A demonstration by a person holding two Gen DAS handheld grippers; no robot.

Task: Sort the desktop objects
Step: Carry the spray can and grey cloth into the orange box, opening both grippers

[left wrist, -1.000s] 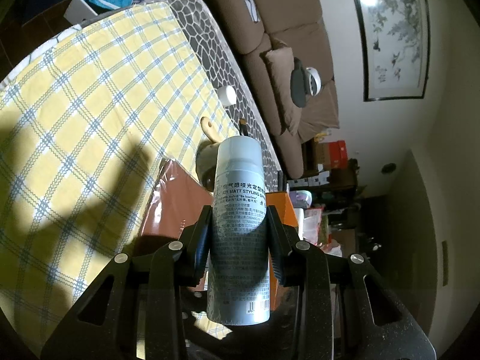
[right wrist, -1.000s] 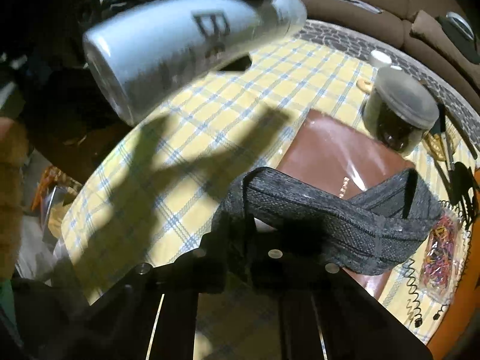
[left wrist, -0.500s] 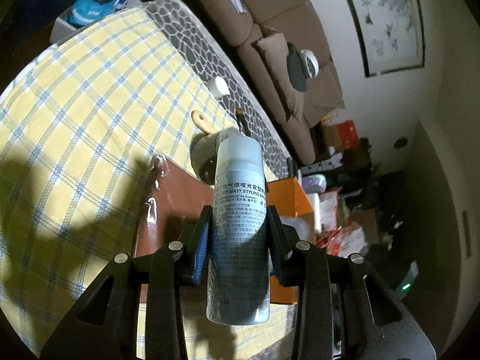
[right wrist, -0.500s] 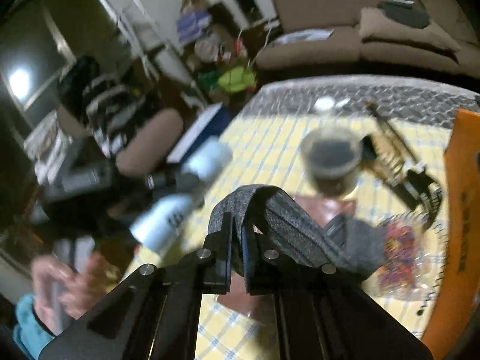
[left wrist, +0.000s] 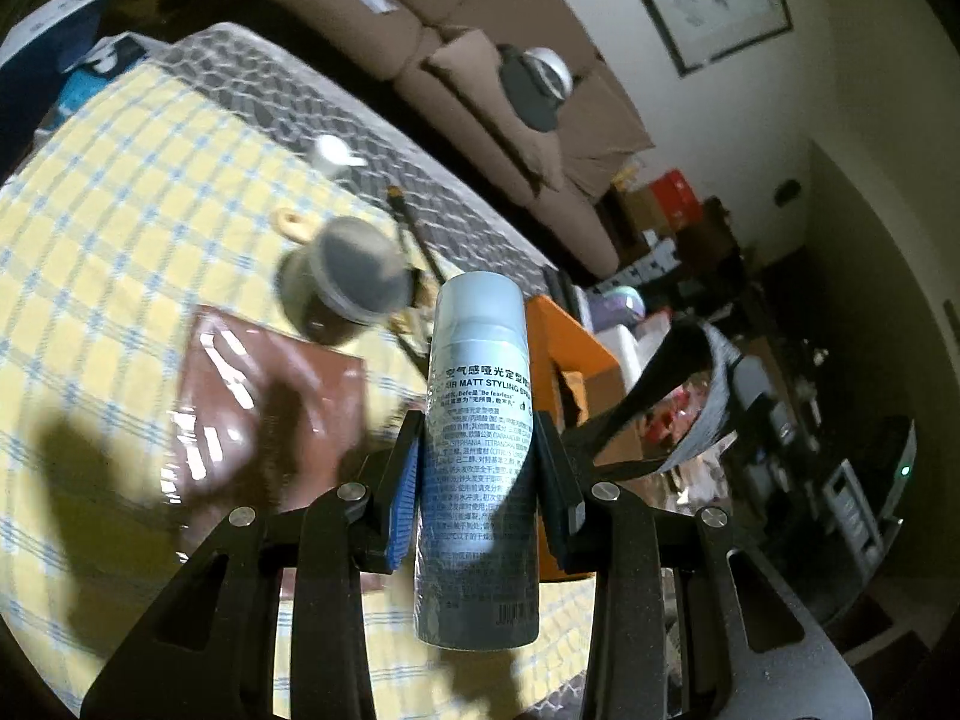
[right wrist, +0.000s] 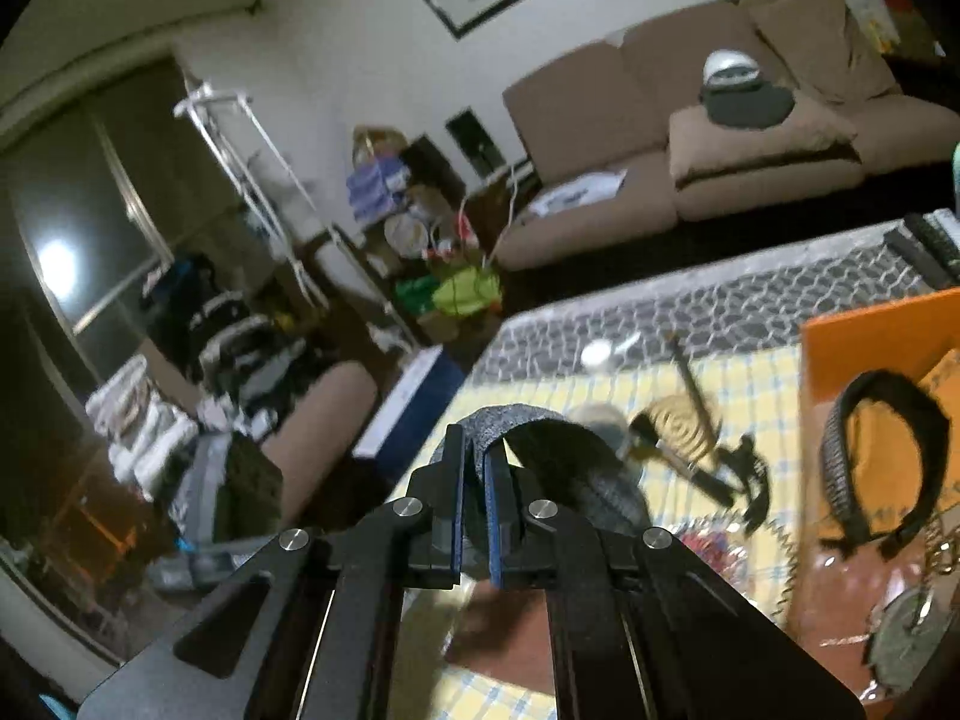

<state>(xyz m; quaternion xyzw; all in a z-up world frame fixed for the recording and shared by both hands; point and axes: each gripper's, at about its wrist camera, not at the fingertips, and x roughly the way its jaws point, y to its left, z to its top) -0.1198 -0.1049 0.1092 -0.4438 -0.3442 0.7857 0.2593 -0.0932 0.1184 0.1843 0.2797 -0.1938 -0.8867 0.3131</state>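
While both tools carry a load above the table, the step in hand is judged to be transport toward the orange box (left wrist: pixel 567 348), lower right of centre in the left wrist view.

The styling spray can (left wrist: pixel 477 420) stands upright at frame centre, clamped at mid-body by the left gripper (left wrist: pixel 478 468). It is a pale cylinder with a smooth cap and dense printed text.

The grey headband (right wrist: pixel 540 450), a flat knitted loop, sits at lower centre of the right wrist view. The right gripper (right wrist: pixel 472 480) pinches one fold of it with jaws almost together; the rest arches to the right.

A black headband (right wrist: pixel 882 468) already lies in the orange box at the right edge. The next move calls for lowering each item over the box before release.

On the yellow checked tablecloth (left wrist: pixel 120 192) lie a brown leather folder (left wrist: pixel 240 396) and a lidded jar (left wrist: pixel 348 288), both blurred.
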